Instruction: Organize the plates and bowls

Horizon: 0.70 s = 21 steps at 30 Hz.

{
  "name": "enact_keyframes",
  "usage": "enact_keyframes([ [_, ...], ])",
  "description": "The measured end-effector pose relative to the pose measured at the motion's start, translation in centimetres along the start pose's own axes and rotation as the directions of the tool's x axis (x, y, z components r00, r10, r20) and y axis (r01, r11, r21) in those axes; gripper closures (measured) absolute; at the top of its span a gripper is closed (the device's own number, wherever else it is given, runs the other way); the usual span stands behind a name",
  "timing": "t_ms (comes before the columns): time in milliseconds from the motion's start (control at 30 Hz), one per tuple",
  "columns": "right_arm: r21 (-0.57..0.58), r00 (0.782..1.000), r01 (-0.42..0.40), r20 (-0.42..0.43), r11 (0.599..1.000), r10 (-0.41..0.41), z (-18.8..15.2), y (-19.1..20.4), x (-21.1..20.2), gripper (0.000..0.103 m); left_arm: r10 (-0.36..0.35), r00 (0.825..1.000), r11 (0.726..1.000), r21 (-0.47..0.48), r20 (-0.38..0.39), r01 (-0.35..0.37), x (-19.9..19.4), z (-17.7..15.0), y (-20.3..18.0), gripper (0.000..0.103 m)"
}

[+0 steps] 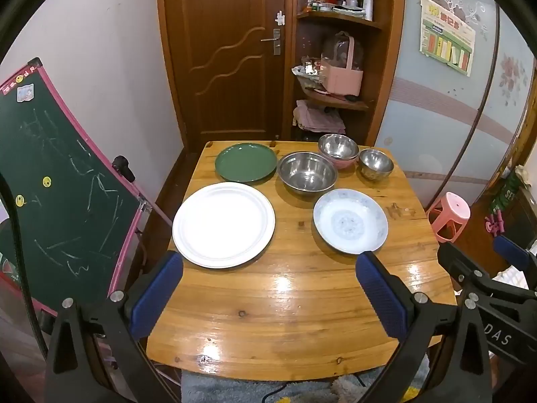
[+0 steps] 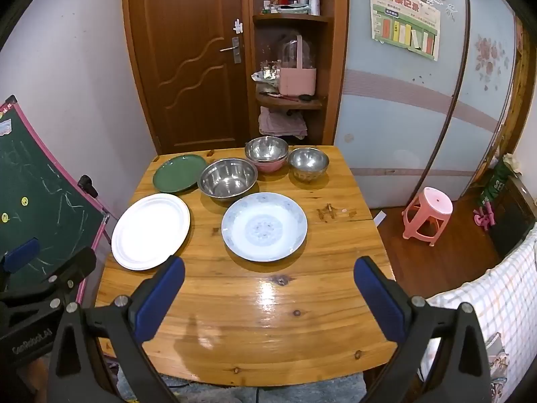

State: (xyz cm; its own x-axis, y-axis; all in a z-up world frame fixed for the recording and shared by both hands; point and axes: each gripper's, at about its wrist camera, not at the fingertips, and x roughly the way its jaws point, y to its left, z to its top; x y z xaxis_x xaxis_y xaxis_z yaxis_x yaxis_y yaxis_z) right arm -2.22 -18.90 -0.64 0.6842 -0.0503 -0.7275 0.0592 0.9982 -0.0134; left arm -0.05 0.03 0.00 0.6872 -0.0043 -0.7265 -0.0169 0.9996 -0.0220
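A glossy wooden table (image 1: 302,319) carried the dishes. On its far left lay a green plate (image 1: 246,162), with a large white plate (image 1: 224,224) nearer. A big steel bowl (image 1: 307,173) sat mid-far; behind it a steel bowl nested in a pink bowl (image 1: 343,163). A small steel bowl (image 1: 376,164) stood far right, a blue-patterned plate (image 1: 350,220) nearer.

I am standing at a glossy wooden table (image 2: 268,319) that is catching bright glare from overhead light, with a brown panelled door (image 2: 188,67) facing me and open wooden shelves (image 2: 288,100) just beside it. A green chalkboard (image 1: 60,184) is leaning at my left against the pale wall (image 1: 110,67). A pink plastic stool (image 2: 428,215) is sitting on the dark wood floor (image 2: 446,262) to my right, near the pale blue sliding panels (image 2: 402,117) carrying a poster (image 2: 404,30).
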Motion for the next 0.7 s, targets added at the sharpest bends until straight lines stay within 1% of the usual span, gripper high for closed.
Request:
enact_keyframes([
  [267, 0.0, 1.0, 0.0, 0.005, 1.0, 0.0, -0.13, 0.07, -0.3, 0.002, 0.012, 1.0, 1.0, 0.005, -0.009, -0.011, 0.01, 0.05, -0.04, 0.001],
  [700, 0.002, 1.0, -0.007, 0.009, 1.0, 0.007, -0.33, 0.11, -0.43, 0.002, 0.011, 1.0, 1.0, 0.002, -0.015, -0.011, 0.12, -0.2, 0.36, 0.001],
])
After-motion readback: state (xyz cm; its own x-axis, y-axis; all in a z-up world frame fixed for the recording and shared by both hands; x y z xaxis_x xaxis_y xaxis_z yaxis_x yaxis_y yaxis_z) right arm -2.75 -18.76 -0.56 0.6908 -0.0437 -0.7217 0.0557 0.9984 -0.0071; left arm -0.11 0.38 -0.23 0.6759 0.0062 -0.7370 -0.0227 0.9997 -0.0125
